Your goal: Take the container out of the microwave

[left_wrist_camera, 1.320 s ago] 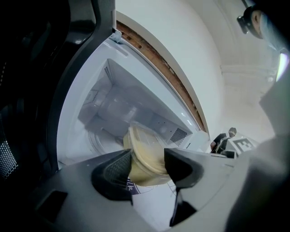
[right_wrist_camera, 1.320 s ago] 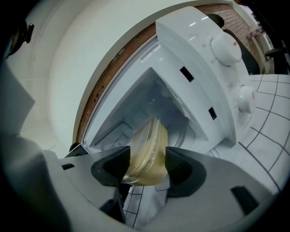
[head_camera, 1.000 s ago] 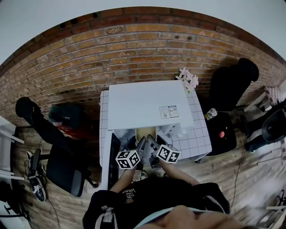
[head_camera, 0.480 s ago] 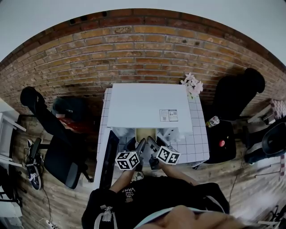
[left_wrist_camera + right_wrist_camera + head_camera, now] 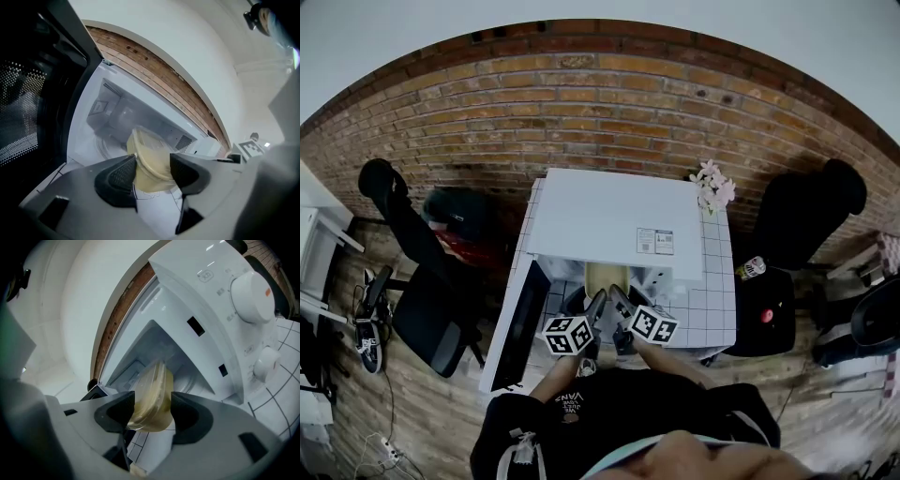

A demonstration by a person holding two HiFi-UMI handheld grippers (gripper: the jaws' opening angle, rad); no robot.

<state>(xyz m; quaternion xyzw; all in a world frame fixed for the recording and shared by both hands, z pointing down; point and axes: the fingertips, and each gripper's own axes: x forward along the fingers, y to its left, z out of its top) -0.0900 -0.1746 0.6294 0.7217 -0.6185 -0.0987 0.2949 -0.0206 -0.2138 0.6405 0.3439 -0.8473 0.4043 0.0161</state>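
- Container (image 5: 149, 157): translucent yellowish plastic, smooth, with a glossy lid.
- Microwave (image 5: 609, 220): white casing, smooth and slightly glossy; the cavity walls are glossy white.
- Door (image 5: 28, 93): dark, with a perforated metal screen.
- Left tongs (image 5: 152, 176): matt grey plastic body, black ribbed pads (image 5: 117, 176).
- Tabletop (image 5: 717, 305): smooth white tiles.
- Wall (image 5: 581, 112): rough brick.
- Floor (image 5: 825, 394): wood planks.

Head view: looking steeply down from well above onto the microwave (image 5: 614, 220), table (image 5: 712, 305) and brick wall (image 5: 581, 103).
Left gripper view: sitting close, facing into the open microwave from the door (image 5: 33, 89) side.
Right gripper view: sitting close, facing into it from the dial (image 5: 248, 296) side.
Shared: all three are showing the microwave; both gripper views are framing one container (image 5: 150, 159) between the jaws.
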